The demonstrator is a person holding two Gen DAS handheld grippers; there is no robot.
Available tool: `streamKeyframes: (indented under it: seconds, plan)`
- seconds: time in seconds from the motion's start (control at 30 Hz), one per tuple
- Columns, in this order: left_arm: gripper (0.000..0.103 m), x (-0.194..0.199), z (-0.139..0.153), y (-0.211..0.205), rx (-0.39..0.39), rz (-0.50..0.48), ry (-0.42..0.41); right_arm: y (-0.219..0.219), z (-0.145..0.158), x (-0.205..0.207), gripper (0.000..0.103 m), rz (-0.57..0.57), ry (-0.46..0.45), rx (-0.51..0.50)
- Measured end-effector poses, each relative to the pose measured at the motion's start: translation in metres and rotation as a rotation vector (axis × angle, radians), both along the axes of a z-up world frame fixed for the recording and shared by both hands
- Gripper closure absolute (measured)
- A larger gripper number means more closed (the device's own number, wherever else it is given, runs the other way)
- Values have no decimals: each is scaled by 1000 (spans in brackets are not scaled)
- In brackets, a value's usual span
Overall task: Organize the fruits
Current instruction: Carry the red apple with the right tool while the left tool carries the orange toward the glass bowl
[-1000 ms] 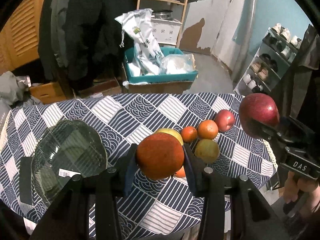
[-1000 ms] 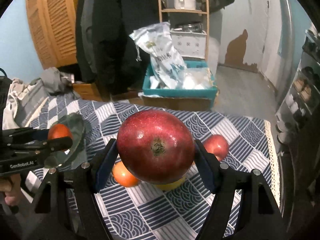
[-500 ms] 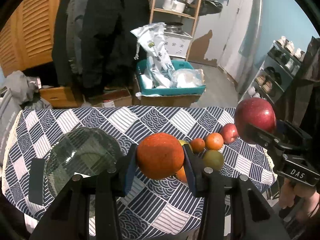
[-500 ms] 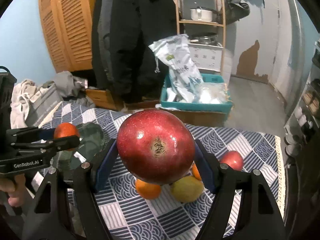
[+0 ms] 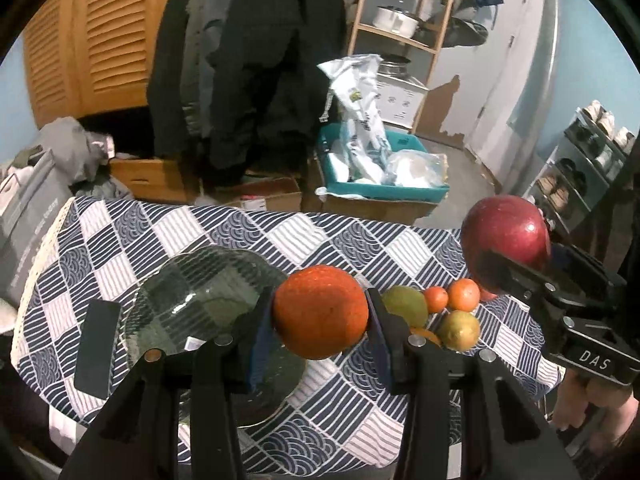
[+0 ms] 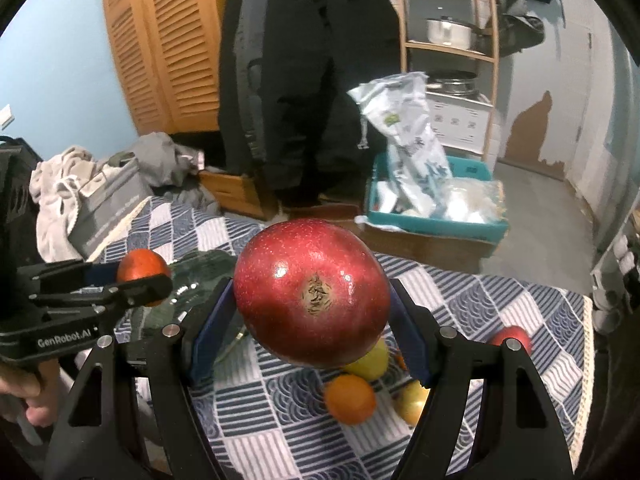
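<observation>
I have an orange (image 5: 320, 312) clamped between the pads of my left gripper (image 5: 320, 316), held in the air above the near right edge of the glass bowl (image 5: 192, 300). My right gripper (image 6: 312, 304) is squeezed onto a big red apple (image 6: 312, 296), also lifted clear of the checked tablecloth (image 5: 352, 244). The rest of the fruit, a few small oranges (image 5: 463, 295) and yellow-green pieces (image 5: 405, 305), sits in a cluster on the cloth to the right of the bowl, below the apple.

My worry is the grip on both. Each fruit is round and smooth and each is held only across its middle, so a tilt of the wrist or a quick swing could roll it out of the pads, I think. The apple looks wide for its jaws, which stand well spread, so I judge that hold the weaker one.

The bowl is glass. If I let go too high, the orange could strike it hard or bounce out. A dark phone (image 5: 97, 350) lies just beside the bowl's left rim, so an overshoot could land on it. Bringing both grippers to the bowl together risks knocking them into each other, so I would go one at a time.
</observation>
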State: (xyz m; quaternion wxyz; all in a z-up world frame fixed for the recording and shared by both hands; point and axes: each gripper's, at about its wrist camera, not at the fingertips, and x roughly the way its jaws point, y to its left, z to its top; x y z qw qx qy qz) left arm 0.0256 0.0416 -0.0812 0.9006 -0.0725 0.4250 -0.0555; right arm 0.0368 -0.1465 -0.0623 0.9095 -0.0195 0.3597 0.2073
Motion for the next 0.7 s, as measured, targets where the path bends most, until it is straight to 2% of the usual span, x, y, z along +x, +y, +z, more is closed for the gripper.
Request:
streamKeyframes:
  seconds: [0.4,0.7]
  plan:
    - [59,-2,-14,58,-2,120,27,65,-21,25,28,92,65,9]
    - [59,6,-52,90,15,184,112,109,-48,40,28,151,127,-20]
